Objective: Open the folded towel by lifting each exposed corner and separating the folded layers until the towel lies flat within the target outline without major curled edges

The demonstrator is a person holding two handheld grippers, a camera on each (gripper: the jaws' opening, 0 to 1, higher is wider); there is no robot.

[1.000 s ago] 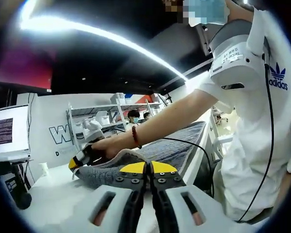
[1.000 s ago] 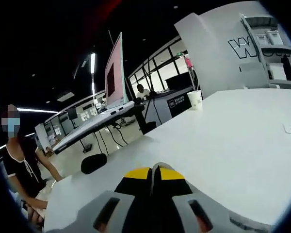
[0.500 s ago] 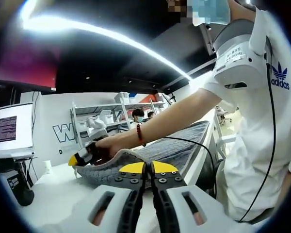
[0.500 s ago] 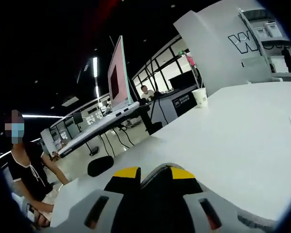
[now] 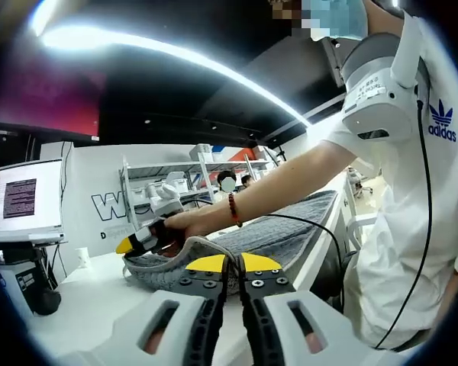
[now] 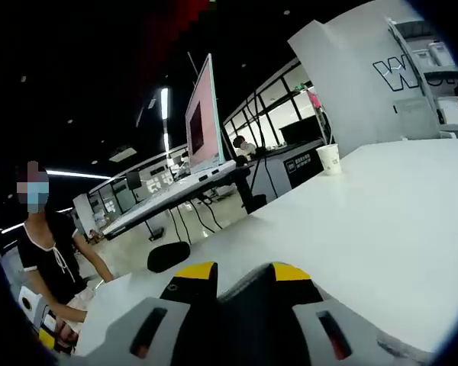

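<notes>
gripping grey towel (image 5: 278,232) on the white table (image 6: 382,244), both claws clamp its edge.

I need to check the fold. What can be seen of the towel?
The towel is grey, with a knitted or ribbed look, and lies along the white table. Its near corner is lifted and curled, pinched in the right gripper. Grey cloth also shows between that gripper's fingers in the right gripper view. The left gripper is shut beside it.
</notes>
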